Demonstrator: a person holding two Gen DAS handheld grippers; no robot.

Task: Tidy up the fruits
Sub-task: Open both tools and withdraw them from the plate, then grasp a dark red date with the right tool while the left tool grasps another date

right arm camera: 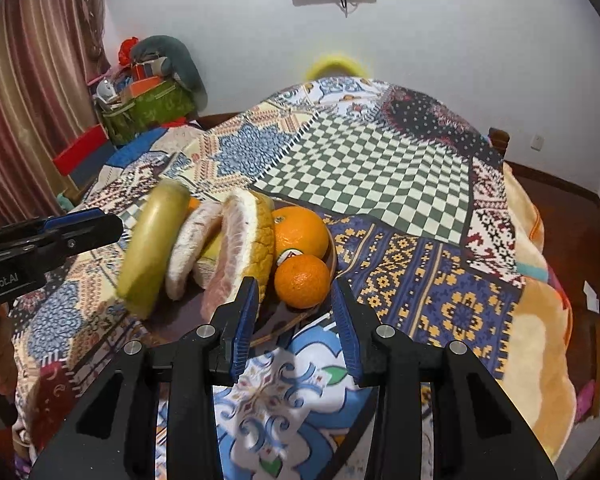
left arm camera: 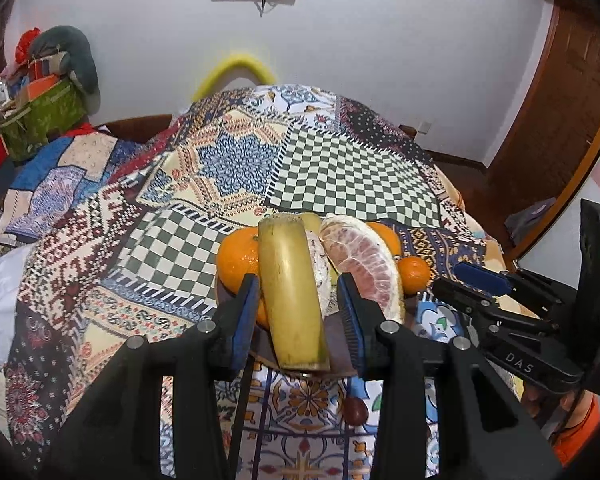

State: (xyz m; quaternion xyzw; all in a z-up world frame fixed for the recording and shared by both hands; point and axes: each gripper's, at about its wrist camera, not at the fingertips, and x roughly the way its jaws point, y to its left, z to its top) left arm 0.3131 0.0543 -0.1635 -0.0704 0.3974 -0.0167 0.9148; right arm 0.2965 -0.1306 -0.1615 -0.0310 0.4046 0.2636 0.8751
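A yellow-green banana [left arm camera: 292,292] stands lengthwise between the blue pads of my left gripper [left arm camera: 298,284], which is shut on it. It is held over the near side of a brown plate [left arm camera: 338,340]. On the plate lie peeled pomelo wedges [left arm camera: 364,264], a large orange [left arm camera: 238,258] and a small tangerine [left arm camera: 414,274]. In the right wrist view the banana [right arm camera: 152,248] is blurred beside the left gripper [right arm camera: 92,226]. My right gripper [right arm camera: 295,286] is open and holds nothing, just short of the tangerine [right arm camera: 302,280] and the plate's rim [right arm camera: 333,256].
A patchwork cloth [right arm camera: 380,168] covers the whole surface. A small dark red fruit [left arm camera: 355,410] lies on it near the plate. A green bag of clutter [right arm camera: 156,108] stands at the far left, by a curtain [right arm camera: 28,100]. A wooden door [left arm camera: 560,120] is at the right.
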